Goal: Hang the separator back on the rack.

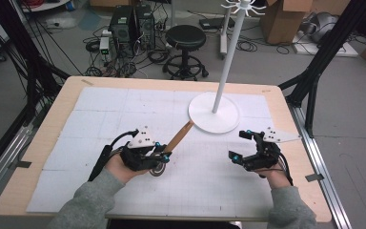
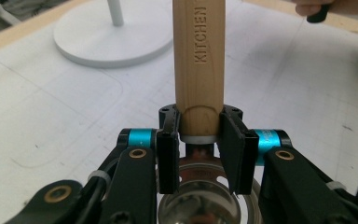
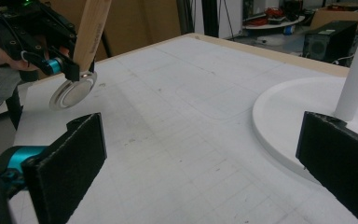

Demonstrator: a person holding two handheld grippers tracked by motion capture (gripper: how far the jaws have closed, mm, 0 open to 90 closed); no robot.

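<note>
Fingers (image 2: 233,154) clamp wooden handle (image 2: 198,65); right gripper (image 1: 242,145) agape.

Grey floor (image 1: 24,95) past the far table edge, cluttered: black round stool (image 1: 186,38) center, two dark PC towers (image 1: 133,26) left of it, loose cables (image 1: 157,55) between. Cardboard boxes (image 1: 286,19) far right. Black frame struts (image 1: 324,52) flank both sides. Light is even.

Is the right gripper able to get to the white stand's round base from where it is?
Probably yes. The right gripper is open, and only bare mat lies between it and the white stand's base.
</note>
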